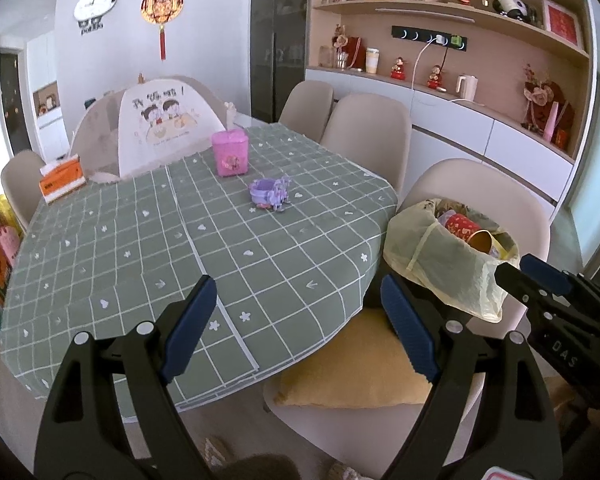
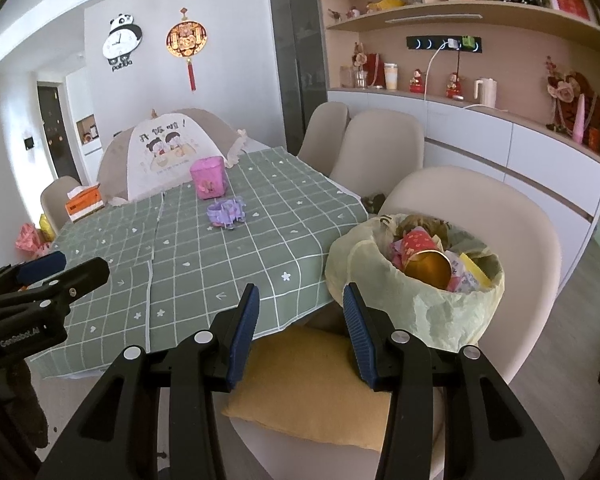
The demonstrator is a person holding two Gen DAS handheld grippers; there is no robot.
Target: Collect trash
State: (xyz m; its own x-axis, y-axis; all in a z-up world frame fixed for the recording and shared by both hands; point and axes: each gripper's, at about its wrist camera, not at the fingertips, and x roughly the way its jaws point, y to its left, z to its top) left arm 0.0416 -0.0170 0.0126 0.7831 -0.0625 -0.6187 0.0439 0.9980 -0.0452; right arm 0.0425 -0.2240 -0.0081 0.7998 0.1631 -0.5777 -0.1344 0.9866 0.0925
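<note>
One thin, crinkled yellow trash bag (image 2: 416,300), stuffed with a gold can (image 2: 428,268) and red wrappers, sits on a beige chair's (image 2: 512,248) yellow cushion (image 2: 300,376) beside the checked tablecloth (image 1: 180,248). Both the left gripper (image 1: 300,320) and the right gripper (image 2: 300,332) stand spread, holding nothing.

Full yellow trash bag (image 2: 452,304) upright on chair (image 2: 532,248)
</note>
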